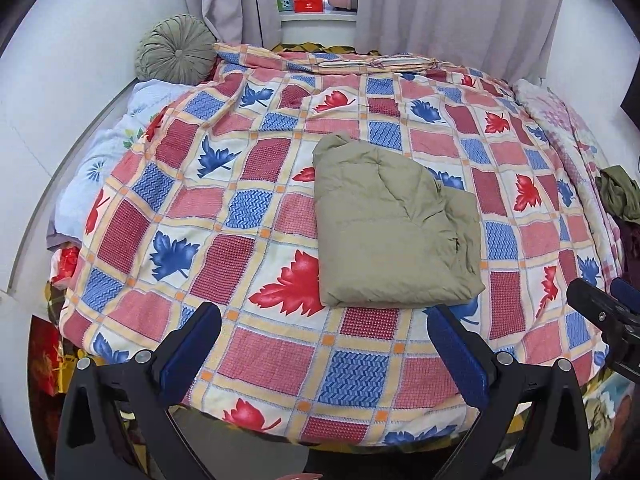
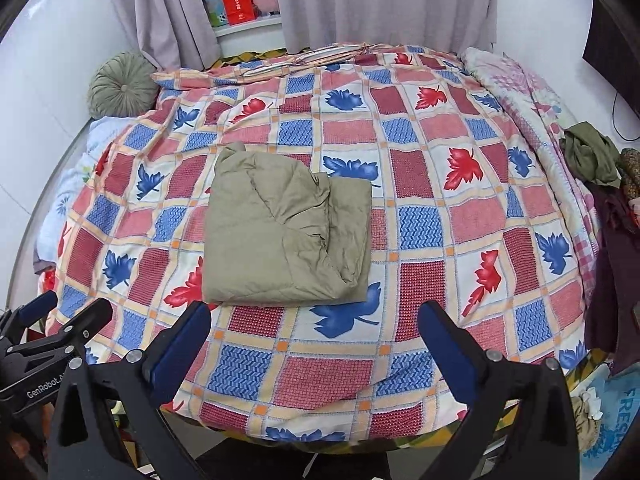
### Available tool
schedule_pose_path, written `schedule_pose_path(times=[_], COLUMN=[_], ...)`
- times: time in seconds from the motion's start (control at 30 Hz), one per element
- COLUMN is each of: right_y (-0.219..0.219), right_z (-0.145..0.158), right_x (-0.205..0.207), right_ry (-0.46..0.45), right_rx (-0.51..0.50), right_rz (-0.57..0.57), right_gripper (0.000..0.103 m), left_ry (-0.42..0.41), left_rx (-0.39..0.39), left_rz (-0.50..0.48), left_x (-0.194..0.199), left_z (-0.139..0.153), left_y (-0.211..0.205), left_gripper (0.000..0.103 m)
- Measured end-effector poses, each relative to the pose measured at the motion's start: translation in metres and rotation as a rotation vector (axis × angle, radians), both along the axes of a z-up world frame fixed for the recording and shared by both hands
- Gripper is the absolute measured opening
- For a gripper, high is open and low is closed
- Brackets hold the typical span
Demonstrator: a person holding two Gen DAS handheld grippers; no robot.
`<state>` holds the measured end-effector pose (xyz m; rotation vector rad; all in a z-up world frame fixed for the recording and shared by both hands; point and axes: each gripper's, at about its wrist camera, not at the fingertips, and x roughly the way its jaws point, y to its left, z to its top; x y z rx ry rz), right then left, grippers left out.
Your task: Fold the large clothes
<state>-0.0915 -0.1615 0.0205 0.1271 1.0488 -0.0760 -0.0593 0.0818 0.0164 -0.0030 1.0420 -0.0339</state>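
Tongs (image 1: pixel 324 332) (image 2: pixel 316 328) agape; puffy quilted khaki jacket (image 1: pixel 390 232) folded square.

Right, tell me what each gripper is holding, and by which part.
Nothing. The left gripper and right gripper are both open, apart from the folded jacket on the bed.

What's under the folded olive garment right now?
The folded olive garment lies on the leaf-patterned quilt; a blue leaf shows at its near edge. Whatever is directly beneath it or between its layers is hidden.

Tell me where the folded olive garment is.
The folded olive garment lies on the leaf-patterned quilt, right of centre in the left wrist view, ahead of both open grippers.
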Motion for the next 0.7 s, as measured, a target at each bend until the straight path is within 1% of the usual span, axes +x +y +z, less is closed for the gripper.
schedule_pose_path(times=[0.7], right_y=[-0.010], right_z=[0.003], right_x=[0.008], right_ry=[0.002], right_rx=[0.001], right_rz=[0.005], right_gripper=[0.103], left_ry=[0.001], left_rx=[0.003], left_rz=[-0.009], left_x=[0.002], left_z=[0.004], left_y=[-0.004], left_gripper=[0.103])
